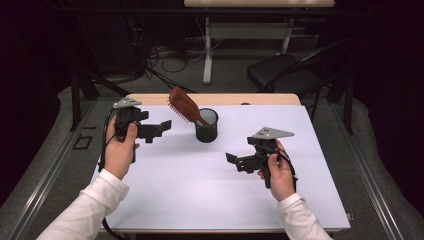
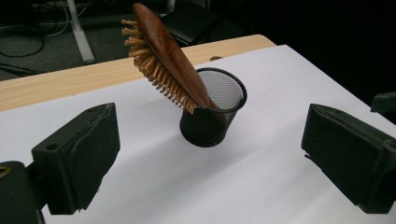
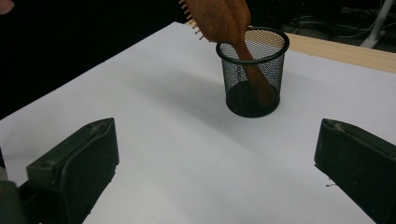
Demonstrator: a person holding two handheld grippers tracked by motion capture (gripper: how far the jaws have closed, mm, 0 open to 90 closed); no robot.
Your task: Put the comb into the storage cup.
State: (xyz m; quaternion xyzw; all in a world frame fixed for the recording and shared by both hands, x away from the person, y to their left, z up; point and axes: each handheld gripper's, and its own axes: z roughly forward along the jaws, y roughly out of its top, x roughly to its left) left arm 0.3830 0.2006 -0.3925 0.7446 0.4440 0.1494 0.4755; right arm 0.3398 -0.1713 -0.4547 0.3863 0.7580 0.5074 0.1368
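Two tools hang over the white-covered desk [image 1: 200, 195], both with jaws spread wide and nothing between them. The left tool [image 1: 161, 127] points right at the black wire-mesh cup [image 1: 206, 126], near but apart from it. A brown wooden hairbrush [image 1: 183, 105] stands handle-down in that cup, leaning toward the left tool. The right tool [image 1: 232, 161] sits farther off, right of the cup.

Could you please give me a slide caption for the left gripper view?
Wooden hairbrush leaning handle-down in a black mesh cup, framed by the open left gripper.
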